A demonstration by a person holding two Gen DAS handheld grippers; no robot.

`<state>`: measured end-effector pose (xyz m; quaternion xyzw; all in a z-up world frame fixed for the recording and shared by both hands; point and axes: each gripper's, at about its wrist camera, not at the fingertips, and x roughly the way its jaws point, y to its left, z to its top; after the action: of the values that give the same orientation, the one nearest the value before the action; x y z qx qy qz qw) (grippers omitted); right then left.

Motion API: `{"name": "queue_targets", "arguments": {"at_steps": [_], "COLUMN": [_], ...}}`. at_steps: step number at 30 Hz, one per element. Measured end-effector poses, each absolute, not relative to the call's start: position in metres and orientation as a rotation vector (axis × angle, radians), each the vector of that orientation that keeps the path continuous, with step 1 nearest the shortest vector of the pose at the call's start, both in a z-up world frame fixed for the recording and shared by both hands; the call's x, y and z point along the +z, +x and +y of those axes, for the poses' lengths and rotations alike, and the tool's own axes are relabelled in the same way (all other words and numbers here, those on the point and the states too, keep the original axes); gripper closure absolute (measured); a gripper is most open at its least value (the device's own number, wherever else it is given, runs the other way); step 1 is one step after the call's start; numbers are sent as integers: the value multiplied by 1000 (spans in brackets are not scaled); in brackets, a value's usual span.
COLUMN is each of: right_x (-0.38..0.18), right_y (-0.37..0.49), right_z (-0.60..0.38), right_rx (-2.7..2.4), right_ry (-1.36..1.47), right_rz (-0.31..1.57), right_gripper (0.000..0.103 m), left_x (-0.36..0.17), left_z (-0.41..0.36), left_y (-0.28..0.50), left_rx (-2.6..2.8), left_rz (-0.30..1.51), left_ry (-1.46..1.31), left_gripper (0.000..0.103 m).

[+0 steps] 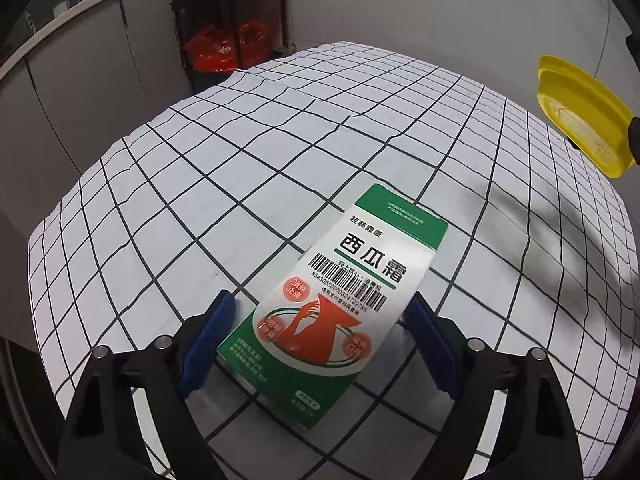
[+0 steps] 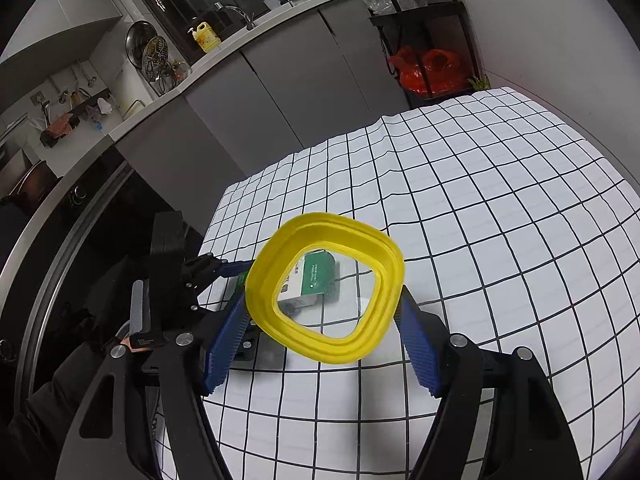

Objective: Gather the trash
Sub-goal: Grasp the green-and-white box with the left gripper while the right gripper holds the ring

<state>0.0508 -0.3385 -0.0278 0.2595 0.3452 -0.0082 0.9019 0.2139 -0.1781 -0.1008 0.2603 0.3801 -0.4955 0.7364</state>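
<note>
Left claw: the left claw (image 1: 320, 332) straddles a green-and-white cardboard medicine box (image 1: 336, 300) lying flat on the counter (image 1: 240, 160), which is draped in a white cloth with a black grid. Its blue ribbed pads (image 1: 208, 344) flank the carton's two long sides, and a sliver of cloth shows beside the left pad, so the jaws read as released, not yet pinching.

Right claw: the right claw (image 2: 320, 336) is clenched on a yellow, square-rimmed plastic container with a clear bottom (image 2: 326, 292), held above the cloth.

Task item: the box sits on the counter, between the left pads and below the yellow container.

Risk: the carton lies skewed across the jaws; closing on it could likely twist it out or crush its thin walls. A tilt of the container could miss the drop.

Left wrist view only: the printed face, barcode and pad gaps.

Right wrist view only: the box seen through the container's clear base, the left tool beside it, and the kitchen worktop with a yellow bottle (image 2: 206, 36).
</note>
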Motion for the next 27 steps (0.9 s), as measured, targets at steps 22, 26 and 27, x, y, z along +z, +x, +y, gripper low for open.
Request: {"name": "queue_targets", "arguments": {"at_steps": [22,26,27], "right_x": [-25,-26,-25], "right_y": [49,51,51], "right_z": [-337,-331,-330], "right_rx": [10,30,34], "right_ry": [562,559,559], "right_rz": [700,708,707], "right_gripper": [33,33,33], "left_x": [-65,-56,-54], "left_z": [-109,-92,-87], "left_y": [142,132,130], "left_rx": [-720,-671,-658], "left_rz": [883,878,876], "left_ry": [297,261,253], "left_gripper": [48,50,50]}}
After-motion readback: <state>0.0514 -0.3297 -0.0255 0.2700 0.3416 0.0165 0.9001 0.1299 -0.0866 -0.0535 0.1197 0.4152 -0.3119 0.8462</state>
